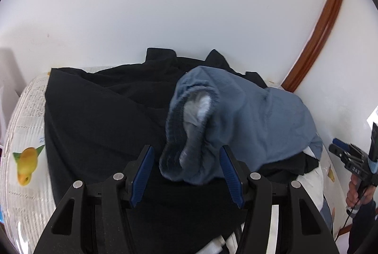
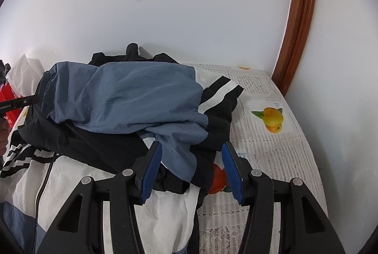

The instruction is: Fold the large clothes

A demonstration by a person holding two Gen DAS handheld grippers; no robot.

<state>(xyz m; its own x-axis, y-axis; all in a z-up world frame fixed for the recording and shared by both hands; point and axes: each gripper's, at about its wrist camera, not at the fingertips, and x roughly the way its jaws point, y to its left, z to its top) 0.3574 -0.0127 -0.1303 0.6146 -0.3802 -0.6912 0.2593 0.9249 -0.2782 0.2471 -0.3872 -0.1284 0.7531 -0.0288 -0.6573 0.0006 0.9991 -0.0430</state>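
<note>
A black, white and blue jacket lies heaped on the table, zip side toward me. Its blue sleeve is folded across the black part. In the left wrist view the sleeve's ribbed cuff sits between the pads of my left gripper, which is open, with gaps on both sides of the cuff. My right gripper is open over the sleeve's lower blue fold and the black hem; the pads do not press on the cloth. One left finger reaches the cuff from the left edge.
The table carries a lace cloth printed with newsprint and fruit. A white wall runs close behind, with a brown wooden frame at the right. White paper and red things stand off the left end. A person's hand holds the right gripper.
</note>
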